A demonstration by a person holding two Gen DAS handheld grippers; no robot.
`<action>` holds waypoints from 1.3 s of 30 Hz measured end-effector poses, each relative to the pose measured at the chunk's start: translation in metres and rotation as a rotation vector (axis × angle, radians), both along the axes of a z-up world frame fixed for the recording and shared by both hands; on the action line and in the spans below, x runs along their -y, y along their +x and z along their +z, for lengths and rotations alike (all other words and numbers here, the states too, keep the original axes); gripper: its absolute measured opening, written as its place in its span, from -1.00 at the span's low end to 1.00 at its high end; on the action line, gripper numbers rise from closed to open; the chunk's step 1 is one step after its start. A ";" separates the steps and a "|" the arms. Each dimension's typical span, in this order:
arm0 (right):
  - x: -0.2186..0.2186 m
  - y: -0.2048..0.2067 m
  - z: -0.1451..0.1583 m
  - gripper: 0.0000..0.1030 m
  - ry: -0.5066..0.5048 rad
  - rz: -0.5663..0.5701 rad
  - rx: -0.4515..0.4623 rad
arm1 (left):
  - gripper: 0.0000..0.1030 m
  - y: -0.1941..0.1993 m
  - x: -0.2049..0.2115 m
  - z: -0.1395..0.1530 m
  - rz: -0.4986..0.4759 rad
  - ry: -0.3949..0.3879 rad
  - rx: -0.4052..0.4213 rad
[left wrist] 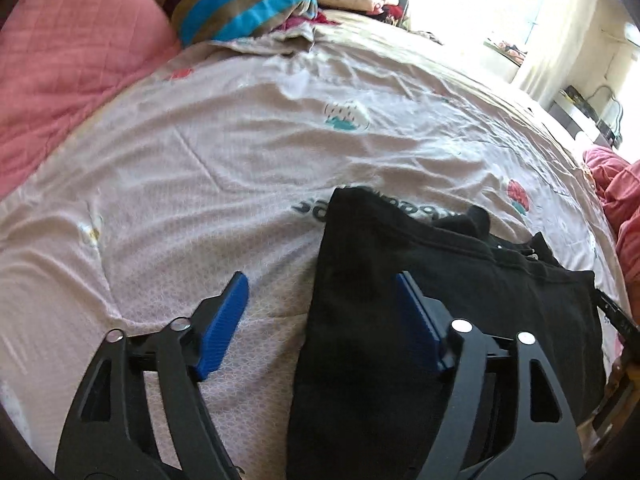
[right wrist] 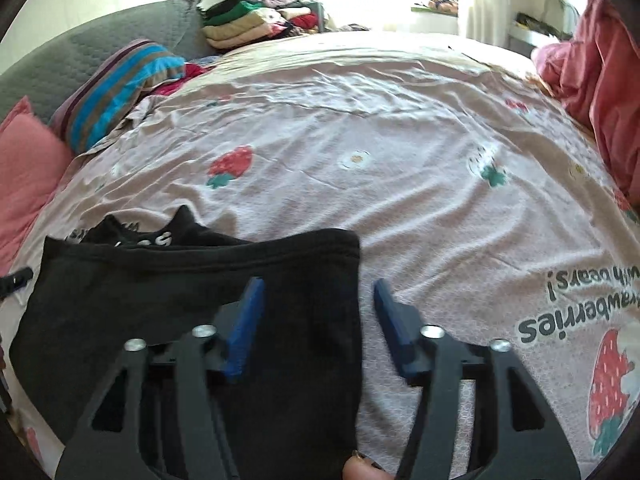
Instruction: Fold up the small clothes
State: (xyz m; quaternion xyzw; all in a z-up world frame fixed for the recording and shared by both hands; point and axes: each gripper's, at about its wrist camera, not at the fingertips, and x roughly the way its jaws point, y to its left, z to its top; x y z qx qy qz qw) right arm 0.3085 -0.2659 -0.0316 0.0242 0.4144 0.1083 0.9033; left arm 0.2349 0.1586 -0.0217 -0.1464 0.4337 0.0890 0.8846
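A small black garment (left wrist: 440, 280) lies flat on the pink strawberry-print bedsheet (left wrist: 200, 160); it also shows in the right wrist view (right wrist: 160, 292). My left gripper (left wrist: 320, 292) is open and empty, its blue pads (left wrist: 224, 320) straddling the garment's left edge. My right gripper (right wrist: 318, 300) is open and empty, straddling the garment's right edge, left pad over the cloth, right pad (right wrist: 394, 320) over the sheet (right wrist: 400, 140).
A pink quilt (left wrist: 60, 80) and a striped pillow (left wrist: 240, 0) lie at the left. A pile of folded clothes (right wrist: 248, 20) sits at the far bed end. Pink bedding (right wrist: 600, 80) is bunched at the right. A fingertip (right wrist: 360, 470) shows at the bottom.
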 end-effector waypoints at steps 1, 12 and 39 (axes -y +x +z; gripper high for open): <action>0.002 0.002 -0.002 0.16 0.011 0.000 -0.010 | 0.35 0.001 -0.001 -0.003 -0.001 -0.009 -0.004; -0.005 -0.006 0.000 -0.84 0.003 0.043 0.024 | -0.94 0.003 0.005 -0.008 -0.021 -0.001 0.036; -0.020 -0.061 0.022 0.07 -0.075 0.126 0.105 | -0.24 -0.025 0.037 0.019 -0.109 0.031 0.073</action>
